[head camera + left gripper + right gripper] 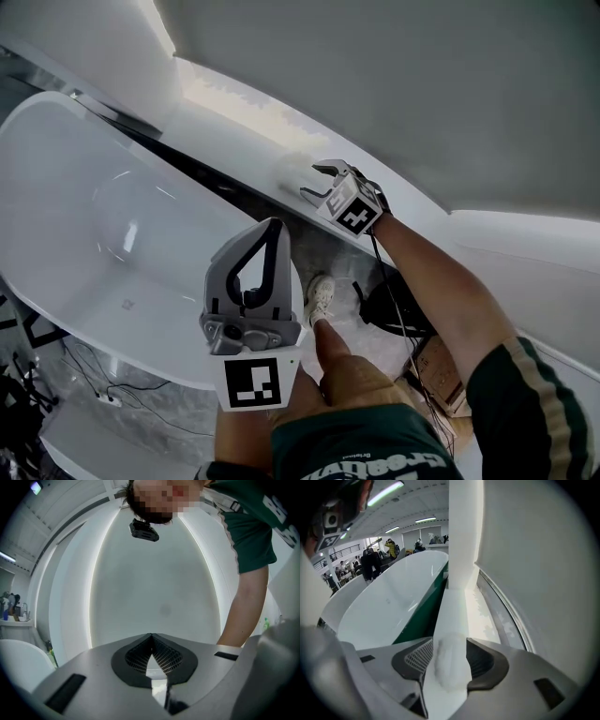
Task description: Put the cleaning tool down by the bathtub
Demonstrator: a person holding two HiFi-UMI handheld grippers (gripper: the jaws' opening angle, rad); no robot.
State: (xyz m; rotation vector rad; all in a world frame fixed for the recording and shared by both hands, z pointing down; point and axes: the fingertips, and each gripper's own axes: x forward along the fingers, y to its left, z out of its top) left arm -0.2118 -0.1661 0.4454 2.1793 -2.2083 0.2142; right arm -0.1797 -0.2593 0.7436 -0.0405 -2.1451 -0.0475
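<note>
The cleaning tool [292, 170] is a small white fluffy pad. It lies on the white ledge [225, 117] that runs along the wall behind the white bathtub [84, 187]. My right gripper [310, 180] hangs just over it with the jaws spread. In the right gripper view the pad [451, 667] shows in the gap of the right gripper [450, 641], resting on the ledge [457, 606] beside the tub [389, 606]. My left gripper [273, 225] is held up over the tub's rim, shut and empty. In the left gripper view the left gripper's [151, 635] tips meet.
A grey wall [422, 94] rises right behind the ledge. On the floor between tub and ledge are a white shoe [321, 298], a black bag with cables [394, 309] and a cardboard box [441, 370]. Several people [370, 559] stand far beyond the tub.
</note>
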